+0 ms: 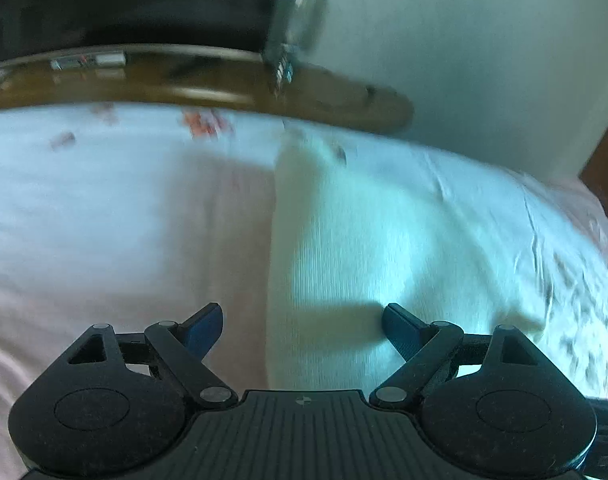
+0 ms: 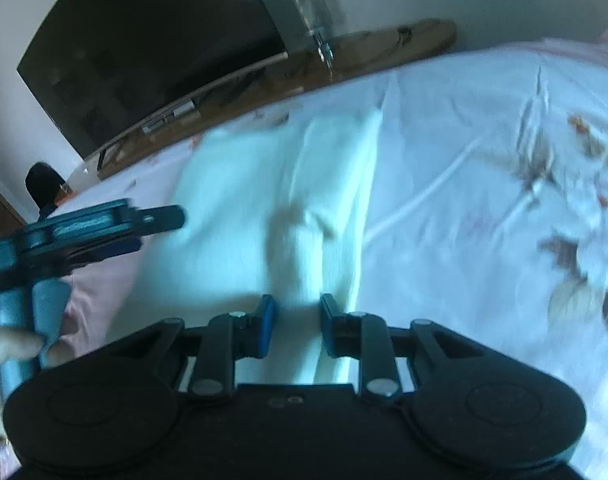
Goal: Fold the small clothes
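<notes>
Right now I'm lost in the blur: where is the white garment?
The white garment lies on the bed sheet, centre of both views, ahead of the right tongs.

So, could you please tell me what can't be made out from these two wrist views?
- White garment: its type and fold lines, lost to motion blur in both views.
- Right gripper: whether its jaws pinch the cloth; its own body hides the contact.
- Items on the wooden ledge: too small and blurred, left wrist view.

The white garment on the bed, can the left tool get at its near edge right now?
Probably yes. The left tool is open, its fingers spread above the white garment, which lies flat on the bedsheet. Nothing shows between them. The frame is blurred, so the gap is unclear.
</notes>
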A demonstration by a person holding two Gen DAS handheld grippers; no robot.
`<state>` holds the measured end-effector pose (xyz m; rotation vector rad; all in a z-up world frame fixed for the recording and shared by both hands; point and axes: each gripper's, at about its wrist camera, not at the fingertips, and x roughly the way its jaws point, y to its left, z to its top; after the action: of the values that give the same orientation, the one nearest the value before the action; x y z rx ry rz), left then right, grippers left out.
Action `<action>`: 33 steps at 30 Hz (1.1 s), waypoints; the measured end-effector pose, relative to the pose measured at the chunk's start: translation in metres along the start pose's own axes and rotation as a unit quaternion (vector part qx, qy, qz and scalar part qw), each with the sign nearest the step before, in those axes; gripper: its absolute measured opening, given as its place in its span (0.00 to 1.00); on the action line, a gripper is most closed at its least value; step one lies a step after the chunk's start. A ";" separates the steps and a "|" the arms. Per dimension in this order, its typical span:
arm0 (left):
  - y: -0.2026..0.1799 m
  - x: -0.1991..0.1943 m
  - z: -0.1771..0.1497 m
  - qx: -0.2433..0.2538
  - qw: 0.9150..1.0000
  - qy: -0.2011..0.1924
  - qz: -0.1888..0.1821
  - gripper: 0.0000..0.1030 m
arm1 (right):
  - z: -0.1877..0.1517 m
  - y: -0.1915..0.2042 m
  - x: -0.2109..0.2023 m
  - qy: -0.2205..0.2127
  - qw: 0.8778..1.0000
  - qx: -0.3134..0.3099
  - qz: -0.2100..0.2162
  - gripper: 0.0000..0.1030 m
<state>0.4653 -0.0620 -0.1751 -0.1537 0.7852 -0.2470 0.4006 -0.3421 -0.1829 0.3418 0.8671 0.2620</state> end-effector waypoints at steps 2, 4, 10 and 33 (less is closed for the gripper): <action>0.001 -0.001 0.000 -0.007 1.000 -0.002 -0.001 0.84 | -0.005 0.002 -0.004 0.005 1.000 -0.009 -0.001 0.21; 0.000 -0.004 0.006 -0.011 1.000 0.000 0.001 0.84 | -0.009 0.005 -0.010 0.010 1.000 -0.026 -0.007 0.11; -0.015 -0.016 0.024 0.025 0.999 -0.032 0.031 0.84 | -0.001 -0.002 -0.033 -0.011 0.997 -0.036 -0.063 0.09; -0.010 0.010 0.048 0.017 0.999 -0.016 0.027 0.84 | 0.047 0.040 0.032 -0.107 0.977 -0.143 -0.113 0.27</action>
<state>0.5045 -0.0718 -0.1465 -0.1032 0.7515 -0.2063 0.4533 -0.3028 -0.1615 0.0001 0.6383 0.1330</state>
